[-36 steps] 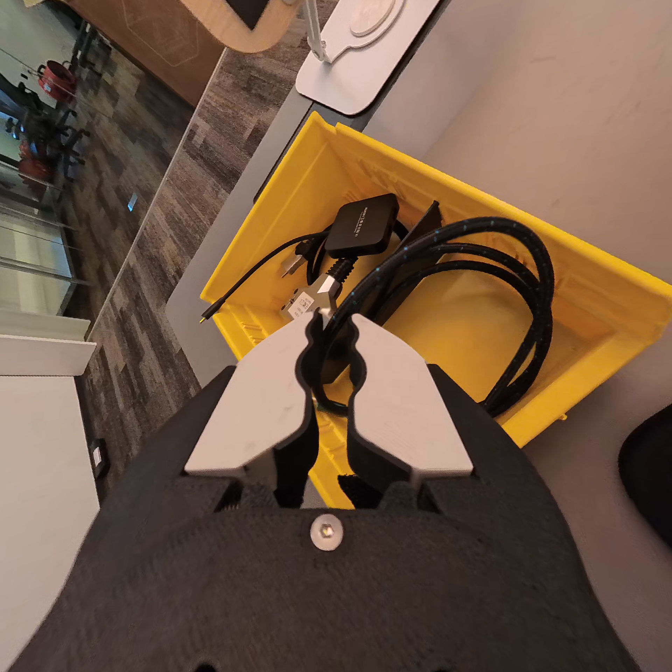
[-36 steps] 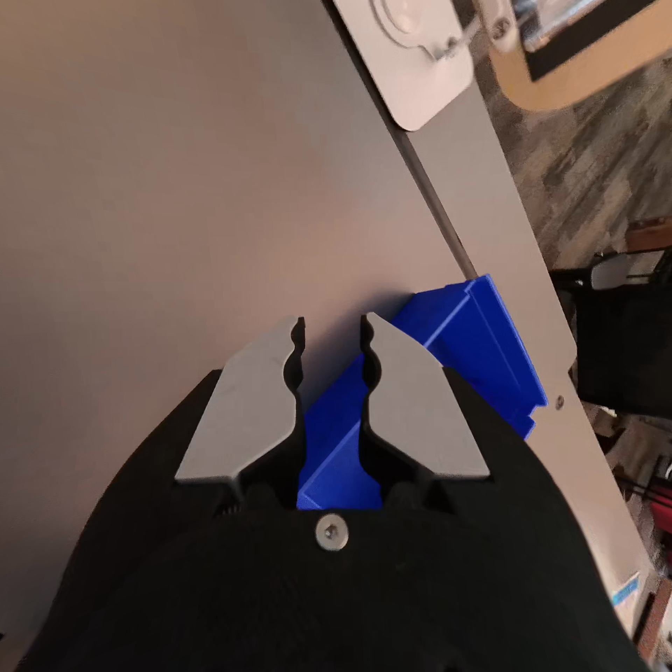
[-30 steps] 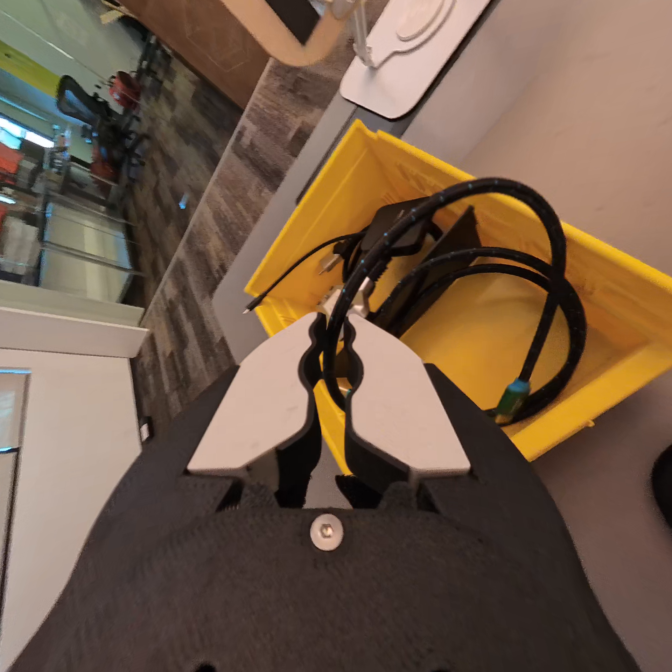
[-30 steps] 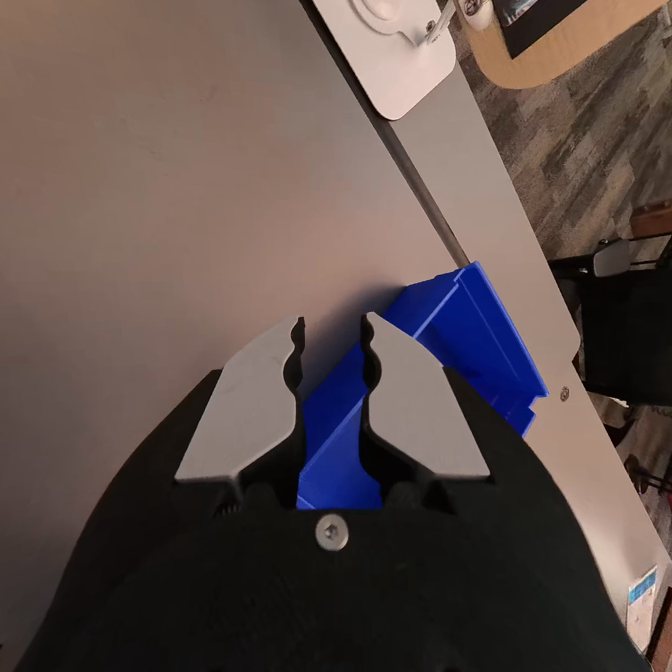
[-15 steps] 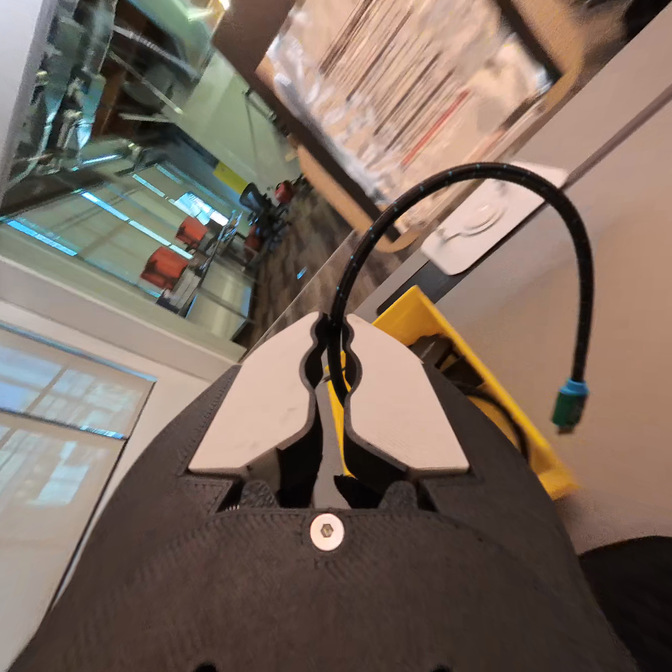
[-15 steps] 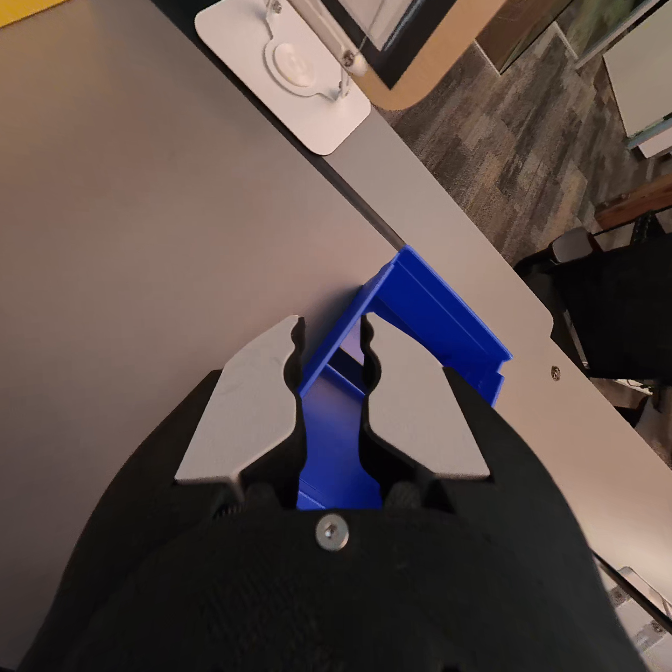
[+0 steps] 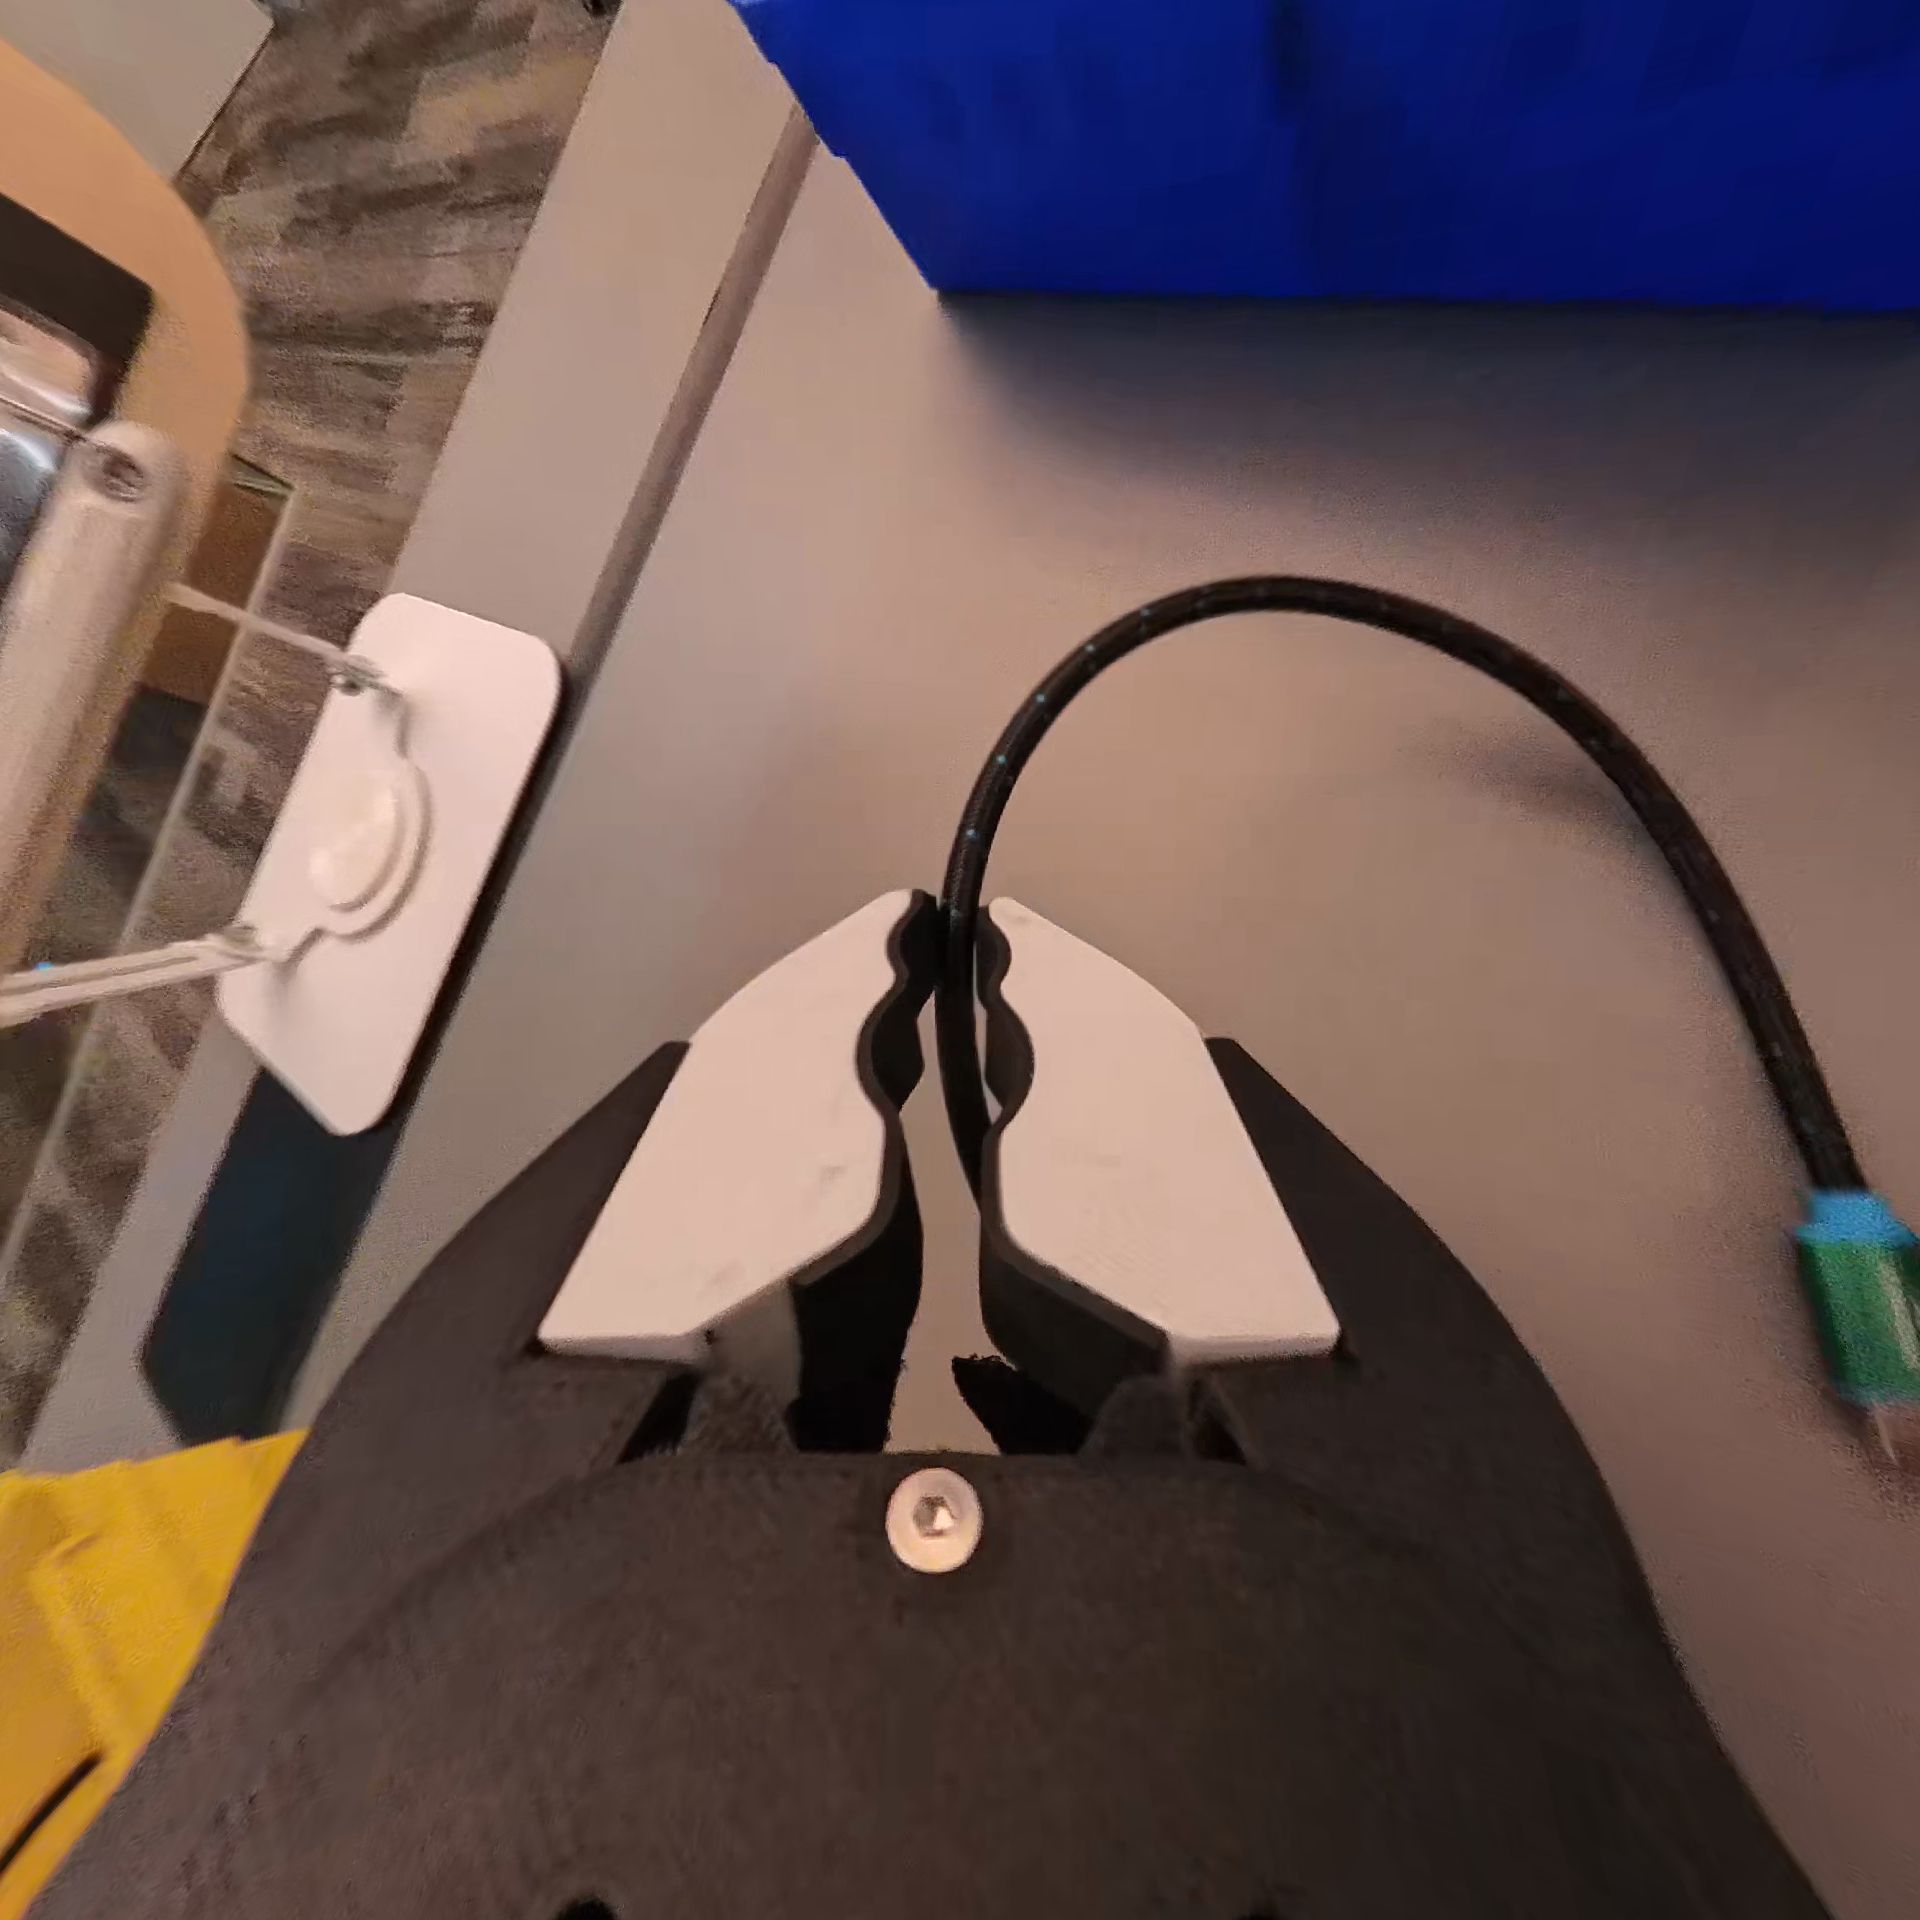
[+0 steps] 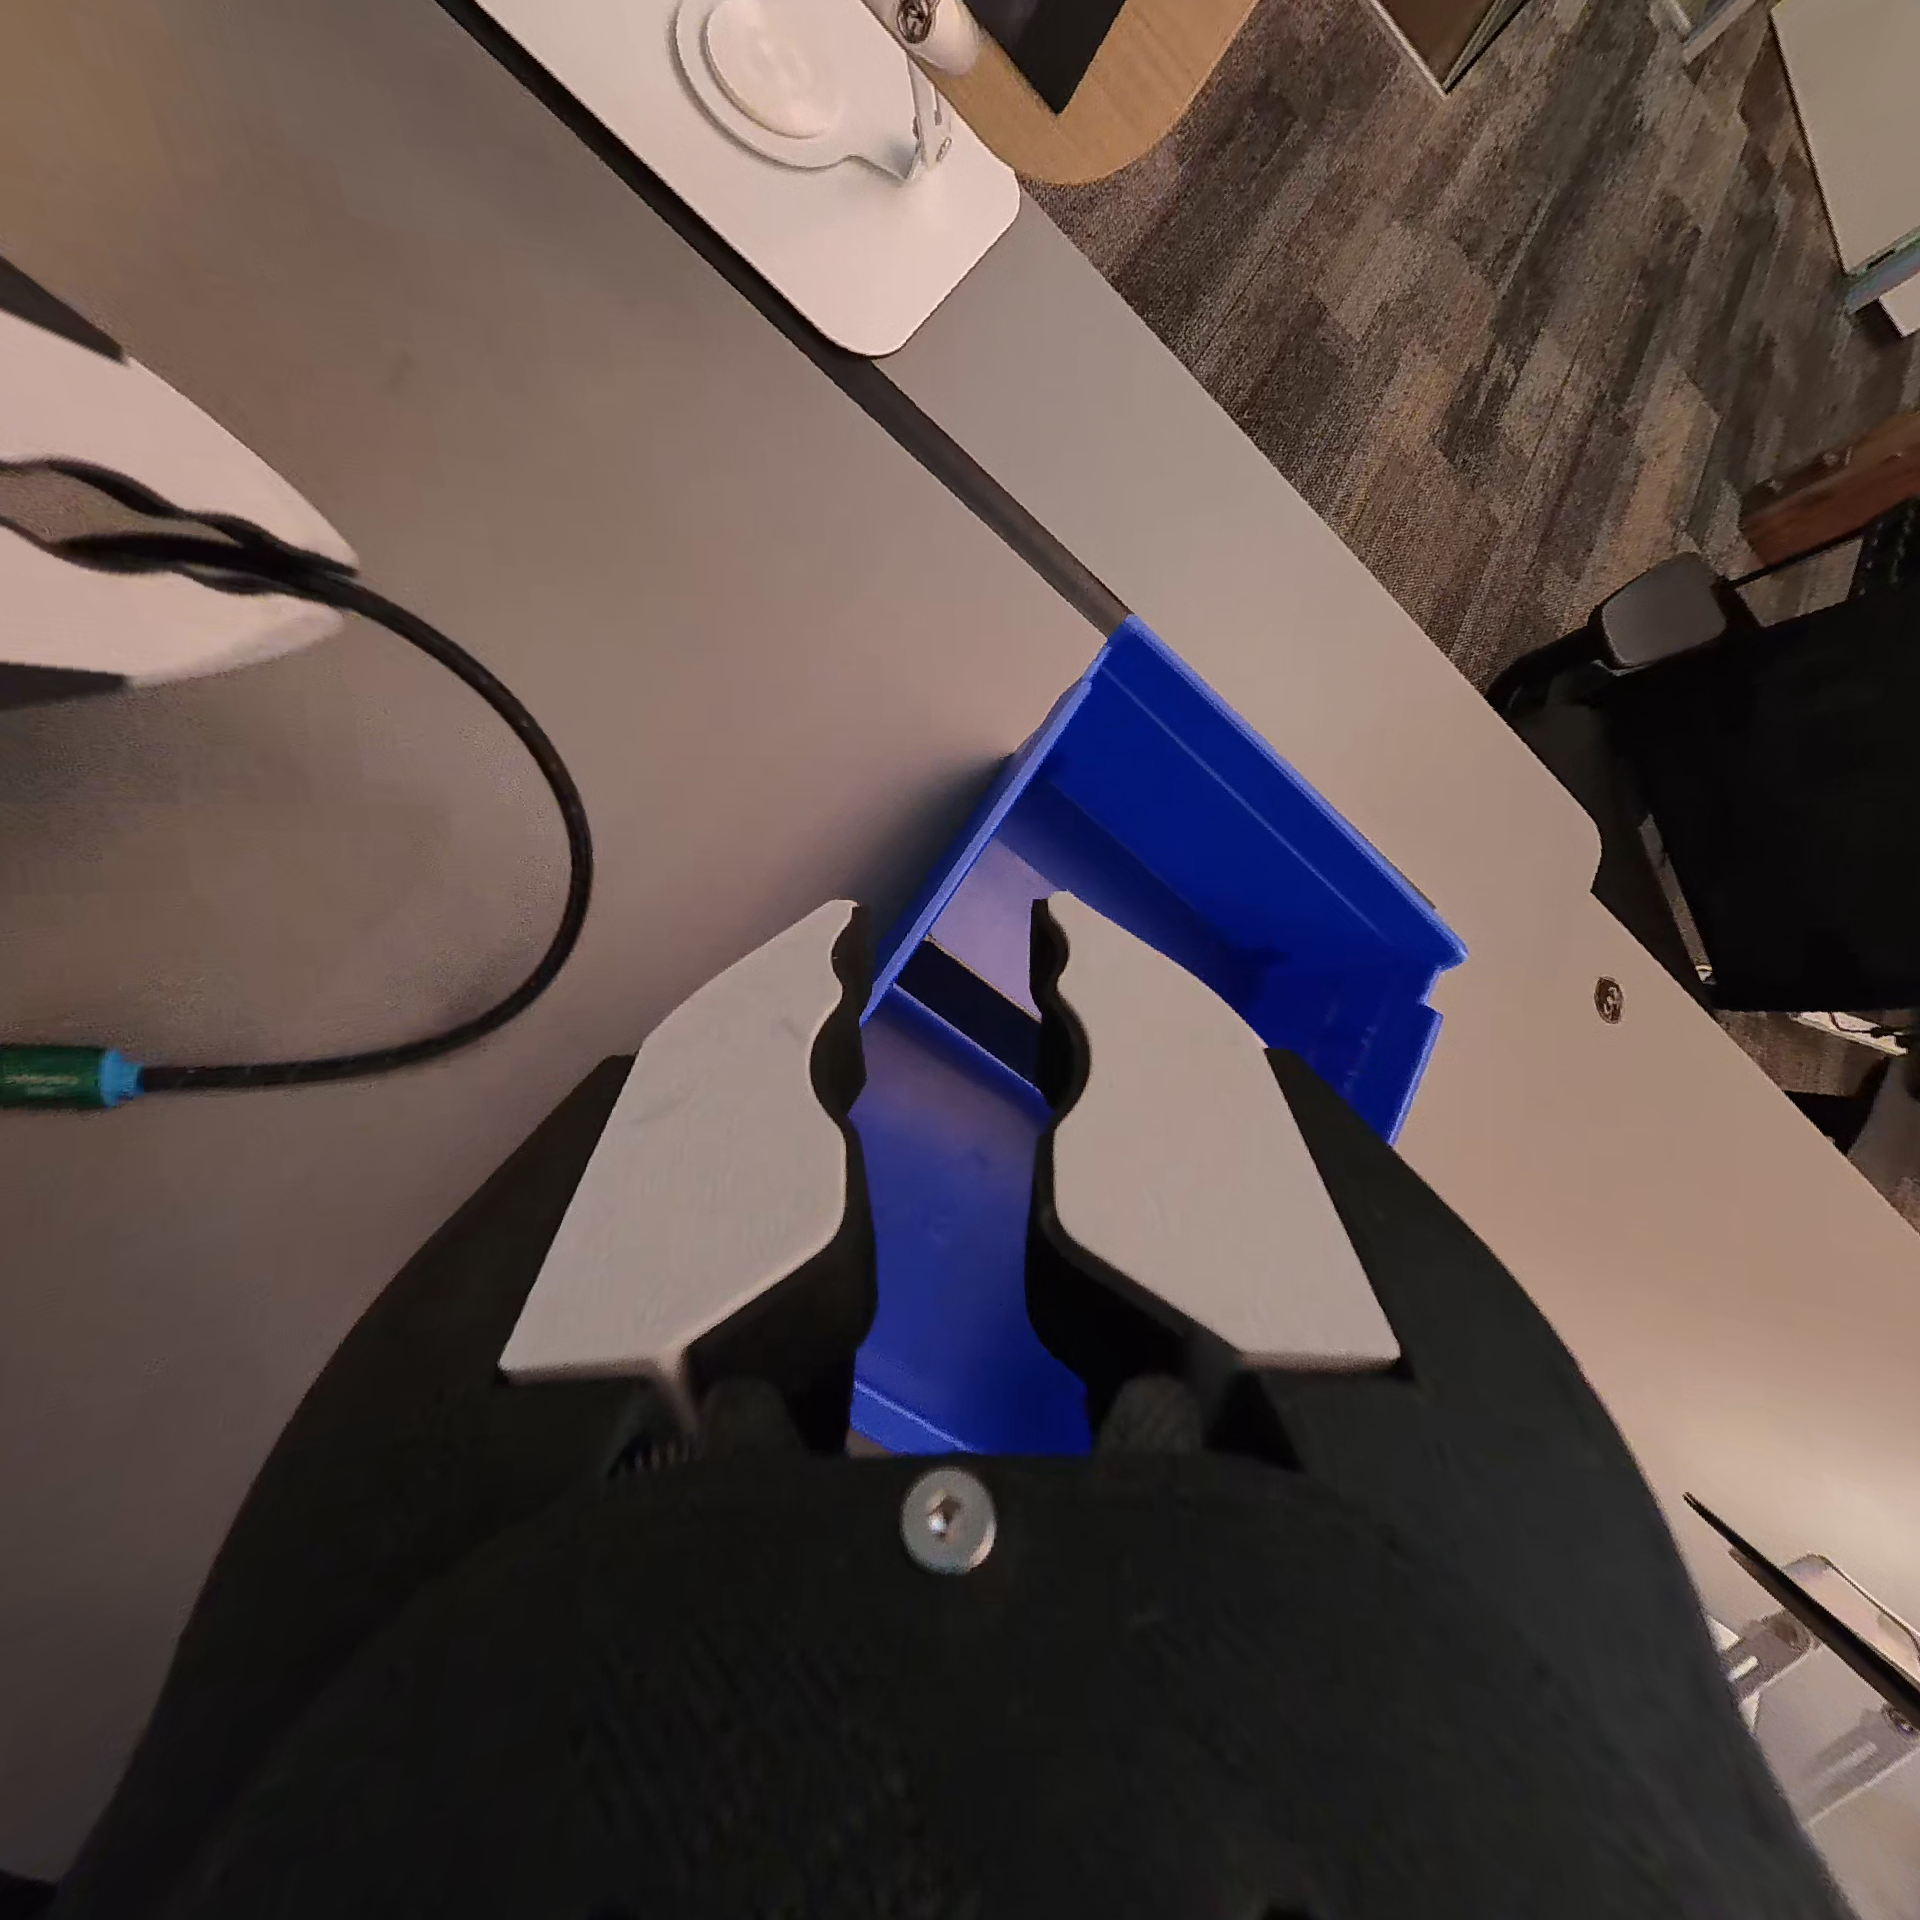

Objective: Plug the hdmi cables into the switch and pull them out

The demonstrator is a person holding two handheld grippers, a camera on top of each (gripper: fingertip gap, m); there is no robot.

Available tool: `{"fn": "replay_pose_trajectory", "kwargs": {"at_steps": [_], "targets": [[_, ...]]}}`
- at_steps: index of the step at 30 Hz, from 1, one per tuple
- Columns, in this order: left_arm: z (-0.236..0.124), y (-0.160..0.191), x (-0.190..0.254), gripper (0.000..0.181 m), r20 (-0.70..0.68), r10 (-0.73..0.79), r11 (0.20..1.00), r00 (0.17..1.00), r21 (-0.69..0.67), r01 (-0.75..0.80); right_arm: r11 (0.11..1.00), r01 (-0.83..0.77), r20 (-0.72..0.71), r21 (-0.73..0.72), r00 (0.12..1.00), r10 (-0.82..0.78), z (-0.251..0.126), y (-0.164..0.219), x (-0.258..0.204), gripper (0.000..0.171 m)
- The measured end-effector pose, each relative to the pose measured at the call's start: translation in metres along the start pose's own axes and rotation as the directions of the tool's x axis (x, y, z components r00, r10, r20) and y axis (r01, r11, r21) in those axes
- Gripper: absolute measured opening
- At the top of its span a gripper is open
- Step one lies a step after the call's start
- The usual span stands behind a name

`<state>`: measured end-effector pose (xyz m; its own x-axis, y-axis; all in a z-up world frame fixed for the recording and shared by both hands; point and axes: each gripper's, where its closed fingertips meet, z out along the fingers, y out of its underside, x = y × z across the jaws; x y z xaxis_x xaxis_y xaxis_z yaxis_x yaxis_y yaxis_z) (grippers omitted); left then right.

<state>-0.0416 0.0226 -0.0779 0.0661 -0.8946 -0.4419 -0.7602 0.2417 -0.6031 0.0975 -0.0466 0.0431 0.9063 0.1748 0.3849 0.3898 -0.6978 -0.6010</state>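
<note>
On grey desk | blue bin | carpet floor beyond

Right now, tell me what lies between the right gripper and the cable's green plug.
Only bare table: in the right wrist view nothing lies between the right gripper and the plug.

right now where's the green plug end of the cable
In the left wrist view the green plug hangs at the far right, over the grey table, on the black cable pinched in the left tongs. The blue bin sits beyond.
</note>
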Motion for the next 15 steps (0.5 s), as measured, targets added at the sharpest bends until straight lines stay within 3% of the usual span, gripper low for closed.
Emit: {"fn": "replay_pose_trajectory", "kwargs": {"at_steps": [6, 9, 13, 15], "targets": [[0.039, 0.012, 0.015, 0.007, -0.009, -0.063, 0.998, 0.998, 0.009, 0.063, 1.000, 0.022, 0.024, -0.019, 0.999, -0.022, 0.009, -0.001, -0.004, 0.031], [0.041, 0.009, 0.019, 0.028, -0.085, -0.170, 0.984, 0.982, 0.034, 0.174, 0.999, 0.028, 0.021, -0.043, 0.999, -0.027, 0.013, 0.002, -0.002, 0.032], [-0.005, -0.020, -0.017, 0.043, -0.101, -0.237, 0.951, 0.966, 0.180, 0.252, 0.998, 0.019, -0.001, -0.057, 1.000, -0.019, 0.013, 0.006, 0.003, 0.032], [-0.047, -0.026, -0.060, 0.044, 0.016, -0.238, 0.942, 0.971, 0.247, 0.226, 0.999, 0.016, 0.002, -0.048, 1.000, -0.016, 0.011, 0.006, 0.003, 0.032]]}}
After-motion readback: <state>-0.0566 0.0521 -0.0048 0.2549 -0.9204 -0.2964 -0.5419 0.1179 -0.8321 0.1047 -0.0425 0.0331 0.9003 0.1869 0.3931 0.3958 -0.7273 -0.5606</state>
